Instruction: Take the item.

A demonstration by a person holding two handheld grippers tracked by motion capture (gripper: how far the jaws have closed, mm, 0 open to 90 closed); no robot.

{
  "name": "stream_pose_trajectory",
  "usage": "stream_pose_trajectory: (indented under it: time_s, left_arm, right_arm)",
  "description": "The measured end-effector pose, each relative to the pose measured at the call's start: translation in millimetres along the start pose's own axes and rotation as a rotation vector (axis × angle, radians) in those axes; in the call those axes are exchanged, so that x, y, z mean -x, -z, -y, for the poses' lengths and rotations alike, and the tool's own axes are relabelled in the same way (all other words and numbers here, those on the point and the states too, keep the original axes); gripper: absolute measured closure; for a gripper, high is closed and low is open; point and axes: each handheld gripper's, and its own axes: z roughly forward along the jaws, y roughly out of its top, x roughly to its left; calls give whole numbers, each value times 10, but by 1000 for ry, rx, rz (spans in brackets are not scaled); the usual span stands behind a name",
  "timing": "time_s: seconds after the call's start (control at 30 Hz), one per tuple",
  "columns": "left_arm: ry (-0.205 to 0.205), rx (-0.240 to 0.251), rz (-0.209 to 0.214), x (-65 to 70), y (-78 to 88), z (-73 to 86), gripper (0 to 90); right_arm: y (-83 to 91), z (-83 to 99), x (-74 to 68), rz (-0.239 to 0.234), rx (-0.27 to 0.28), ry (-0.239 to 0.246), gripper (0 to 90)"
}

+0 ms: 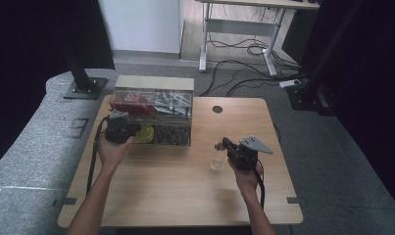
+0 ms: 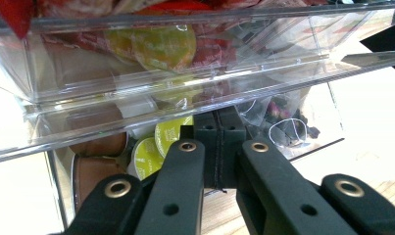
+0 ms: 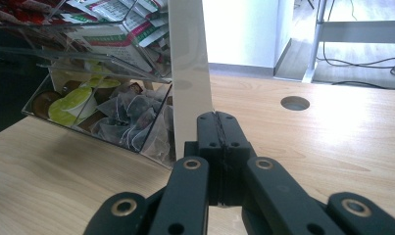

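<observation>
The left gripper, jaws pressed together on nothing, sits at the front of the clear plastic two-tier organiser box on the light wooden table, its tips just before the lower bin of yellow-green foil-lidded capsules (brown ones lie beside them). The right gripper, likewise closed and empty, hovers over a small clear glass cup, near it. This looks like the approach step; next the left jaws must part to take a capsule.

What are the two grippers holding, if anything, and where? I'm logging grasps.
Nothing: the left gripper and right gripper both have their fingers shut together on nothing.
</observation>
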Motion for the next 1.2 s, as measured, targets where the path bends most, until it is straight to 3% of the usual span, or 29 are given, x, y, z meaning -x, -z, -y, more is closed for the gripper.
stream_pose_trajectory:
  time_s: [0.1, 0.2, 0.57, 0.8, 0.97, 1.2]
  left_arm:
    - [-1, 0, 0, 2, -2, 2, 900]
    - [-4, -1, 0, 6, -5, 2, 900]
    - [-8, -1, -2, 13, -10, 5, 900]
    - [-6, -2, 2, 12, -10, 16, 900]
    - [-1, 0, 6, 16, -7, 46, 900]
    - [4, 1, 12, 30, -3, 94, 900]
  right_arm:
    - [-1, 15, 8, -2, -4, 2, 886]
    - [2, 24, 8, 3, 2, 7, 792]
    - [32, 74, 25, 13, 8, 18, 734]
    - [56, 173, 12, -12, 2, 21, 701]
    - [138, 237, 63, -34, 5, -3, 700]
    - [221, 305, 110, -42, -6, 5, 693]
